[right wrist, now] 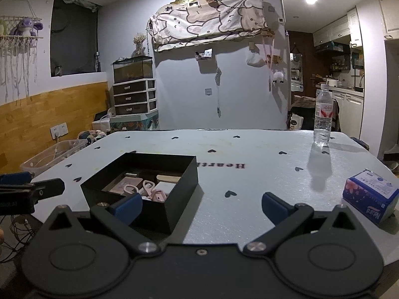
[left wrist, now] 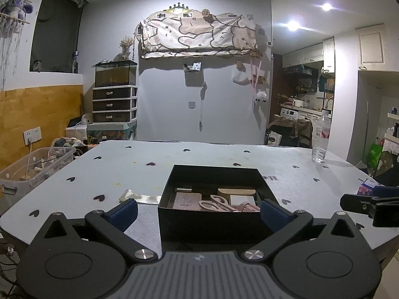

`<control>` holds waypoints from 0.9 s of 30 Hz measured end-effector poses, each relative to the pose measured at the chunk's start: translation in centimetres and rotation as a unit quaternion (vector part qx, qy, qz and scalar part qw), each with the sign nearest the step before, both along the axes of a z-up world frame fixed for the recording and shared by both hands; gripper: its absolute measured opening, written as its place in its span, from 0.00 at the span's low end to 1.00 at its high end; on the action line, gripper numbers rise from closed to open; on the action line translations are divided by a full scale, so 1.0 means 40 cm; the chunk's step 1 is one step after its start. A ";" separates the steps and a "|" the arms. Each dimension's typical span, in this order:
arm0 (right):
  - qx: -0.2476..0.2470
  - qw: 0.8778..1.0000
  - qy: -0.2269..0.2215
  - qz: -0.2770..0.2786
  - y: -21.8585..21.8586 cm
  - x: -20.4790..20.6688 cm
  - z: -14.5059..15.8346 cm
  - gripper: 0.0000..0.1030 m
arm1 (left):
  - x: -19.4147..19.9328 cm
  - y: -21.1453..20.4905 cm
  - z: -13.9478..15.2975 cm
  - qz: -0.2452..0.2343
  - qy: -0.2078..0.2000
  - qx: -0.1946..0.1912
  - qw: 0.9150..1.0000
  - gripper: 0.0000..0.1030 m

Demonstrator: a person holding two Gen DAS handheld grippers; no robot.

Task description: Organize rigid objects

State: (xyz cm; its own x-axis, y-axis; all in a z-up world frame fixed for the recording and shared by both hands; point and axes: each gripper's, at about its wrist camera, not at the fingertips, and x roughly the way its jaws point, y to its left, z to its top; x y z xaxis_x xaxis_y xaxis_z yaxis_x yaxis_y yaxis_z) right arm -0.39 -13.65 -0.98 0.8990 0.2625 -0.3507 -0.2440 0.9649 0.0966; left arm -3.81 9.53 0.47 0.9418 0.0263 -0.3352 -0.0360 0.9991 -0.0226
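Observation:
An open black box [left wrist: 212, 220] [right wrist: 183, 179] stands on the pale table near its front edge. Inside lie pink scissors [left wrist: 218, 203], a pink flat case [left wrist: 185, 200], a white block [left wrist: 242, 199], a tan wooden piece [left wrist: 237, 191] and other small pink items [right wrist: 154, 194]. My left gripper [left wrist: 198, 210] is open, its blue-padded fingers spread either side of the box's near wall. My right gripper [right wrist: 199, 205] is open too, over bare table right of the box, with its left finger at the box's near corner. Nothing is held.
A water bottle [right wrist: 323, 115] stands at the far right of the table [right wrist: 249, 149]. A blue tissue pack [right wrist: 370, 195] lies at the right edge. A flat pale object [left wrist: 136, 196] lies left of the box. A clear storage bin [left wrist: 30, 172] sits beside the table's left edge.

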 end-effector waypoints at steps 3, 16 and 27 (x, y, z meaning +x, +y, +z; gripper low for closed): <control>0.000 1.000 -0.001 0.000 0.000 -0.004 -0.001 1.00 | -0.002 0.001 -0.001 0.000 -0.001 0.001 1.000 1.00; 0.001 1.000 -0.002 0.000 0.001 -0.008 0.004 1.00 | -0.006 0.008 -0.002 0.002 0.000 0.001 1.000 1.00; 0.001 1.000 -0.001 0.000 0.002 -0.010 0.006 1.00 | -0.007 0.008 -0.002 0.002 0.000 0.001 1.000 1.00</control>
